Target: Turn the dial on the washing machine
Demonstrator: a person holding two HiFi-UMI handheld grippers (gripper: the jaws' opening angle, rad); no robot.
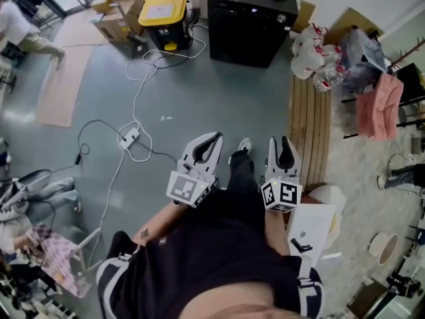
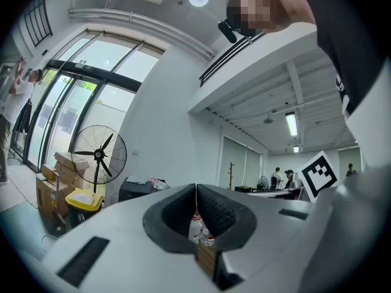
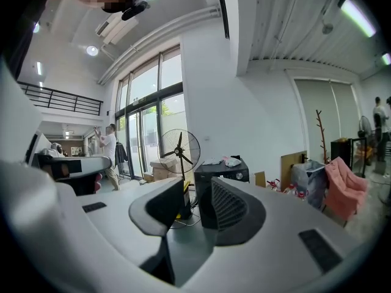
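Black and box-shaped, the washing machine stands well apart from me across the grey floor in the head view, with its small round silver dial near the top right corner. Loops of white cable lie on the floor to the left of my path, and I judge a snagged foot to be the first hazard. Both tools are held level over my legs, the left tool beside the right tool.

In the left gripper view, the left tool has its jaws together, tips touching and nothing between them. Sent at the dial like that, it could only push.

In the right gripper view, the right tool has its jaws partly apart and holds nothing. The machine and dial show far off, just beyond the gap. The dial is small, so a misaimed approach could strike the panel instead.
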